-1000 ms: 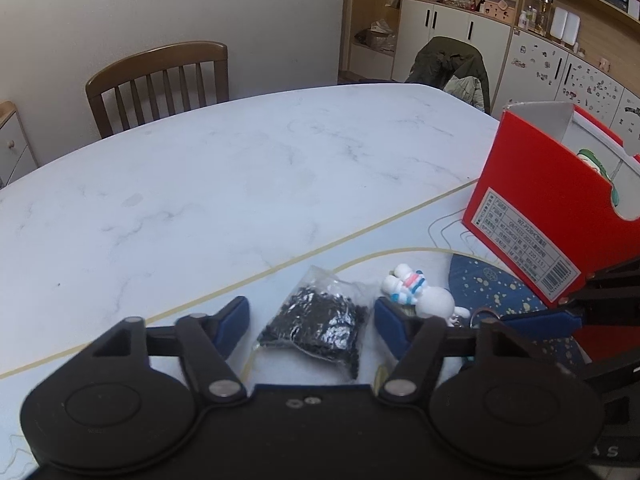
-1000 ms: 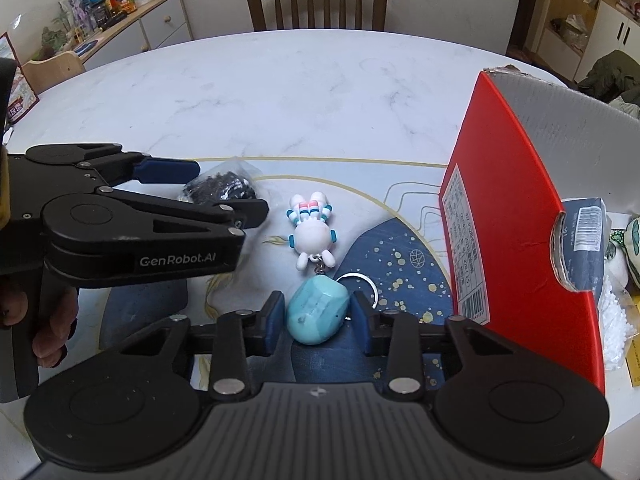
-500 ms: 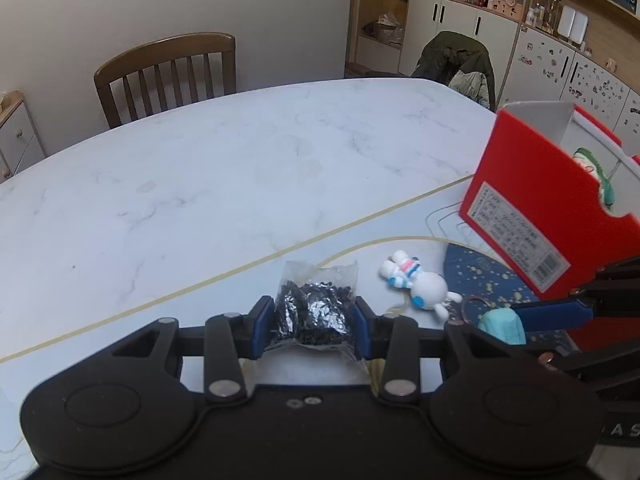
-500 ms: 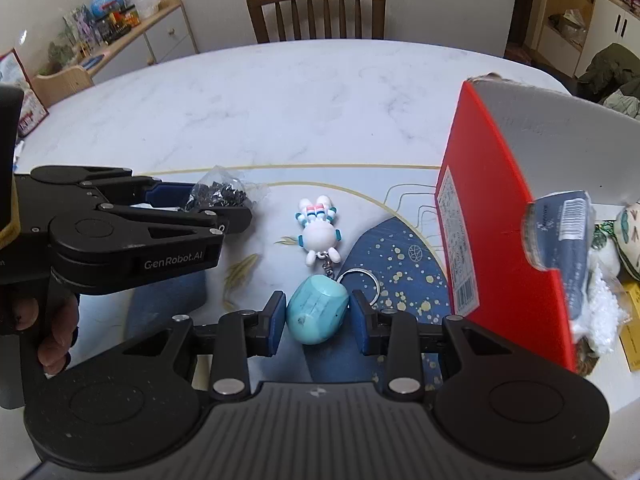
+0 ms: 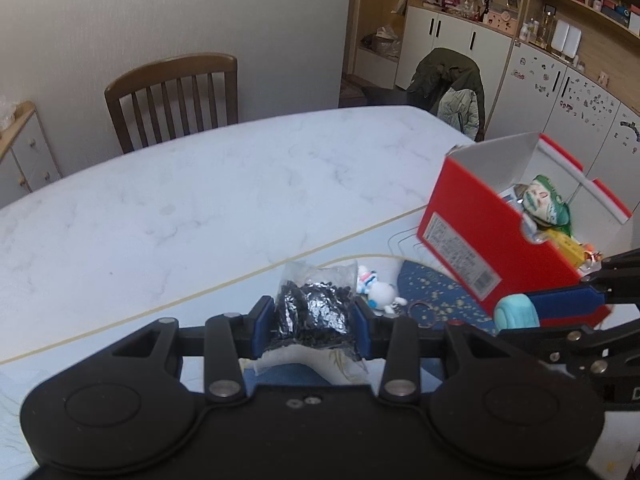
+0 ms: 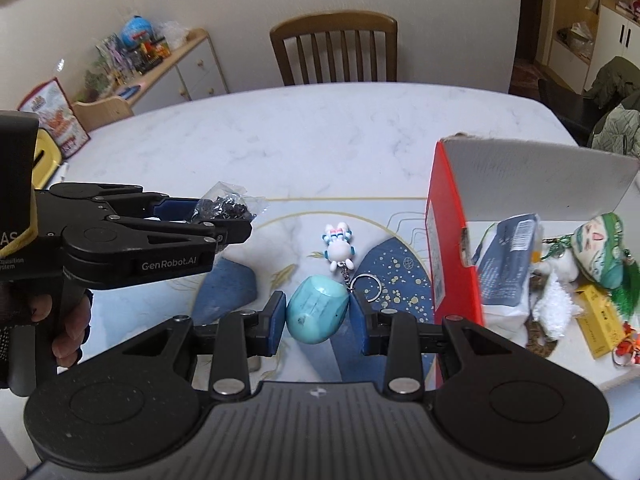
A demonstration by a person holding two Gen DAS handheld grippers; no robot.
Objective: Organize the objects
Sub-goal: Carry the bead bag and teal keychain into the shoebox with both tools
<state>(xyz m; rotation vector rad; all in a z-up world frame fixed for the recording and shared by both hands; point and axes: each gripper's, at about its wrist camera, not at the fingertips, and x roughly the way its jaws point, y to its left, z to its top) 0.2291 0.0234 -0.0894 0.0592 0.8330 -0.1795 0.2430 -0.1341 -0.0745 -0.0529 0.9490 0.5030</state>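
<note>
Gripping a clear bag of small black pieces (image 5: 312, 312), the left gripper (image 5: 310, 330) sits at lower centre of its view, blue pads pressed on both sides. The right gripper (image 6: 318, 316) clamps a turquoise egg-shaped toy (image 6: 317, 308) low in its frame; whether the toy is lifted off the table (image 6: 320, 132) is hard to judge. A white bunny keychain (image 6: 339, 249) lies just above it, and the red box (image 6: 448, 248) stands at right, holding assorted items.
</note>
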